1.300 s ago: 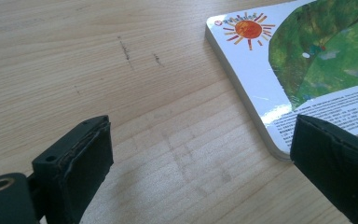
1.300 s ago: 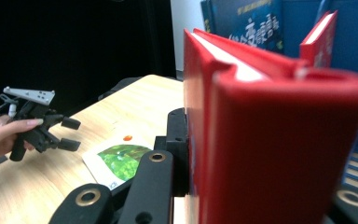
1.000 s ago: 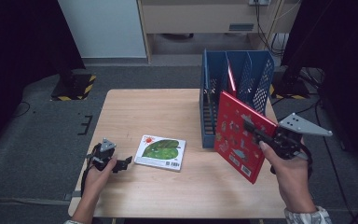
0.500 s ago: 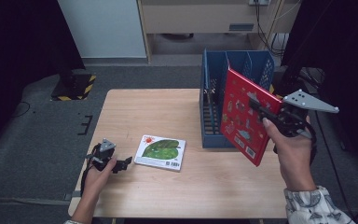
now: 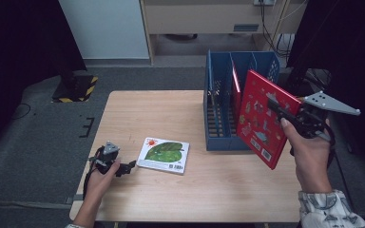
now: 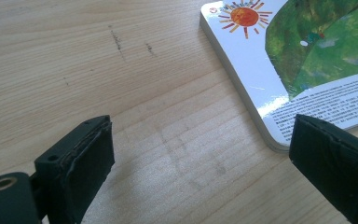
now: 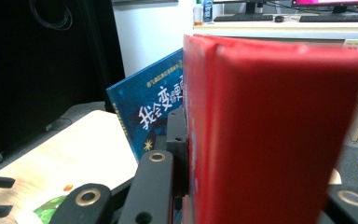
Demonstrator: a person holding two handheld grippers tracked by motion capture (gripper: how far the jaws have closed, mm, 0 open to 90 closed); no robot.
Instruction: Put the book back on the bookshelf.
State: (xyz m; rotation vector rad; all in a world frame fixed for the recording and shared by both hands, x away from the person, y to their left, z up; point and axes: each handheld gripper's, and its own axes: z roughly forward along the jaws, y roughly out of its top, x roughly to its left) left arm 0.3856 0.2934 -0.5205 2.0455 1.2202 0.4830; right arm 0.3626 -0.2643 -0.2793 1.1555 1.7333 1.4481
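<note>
Blue file rack (image 5: 218, 114) just behind the clamped red book (image 5: 261, 118), green book (image 5: 164, 154) flat nearby

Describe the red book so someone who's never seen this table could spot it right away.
Start at the blue file rack standing on the far right part of the wooden table. Just to its right, the red book is lifted off the table, tilted, clamped in the right tool. It is the large red one in the air; the other loose book, white with a green leaf, lies flat.
</note>
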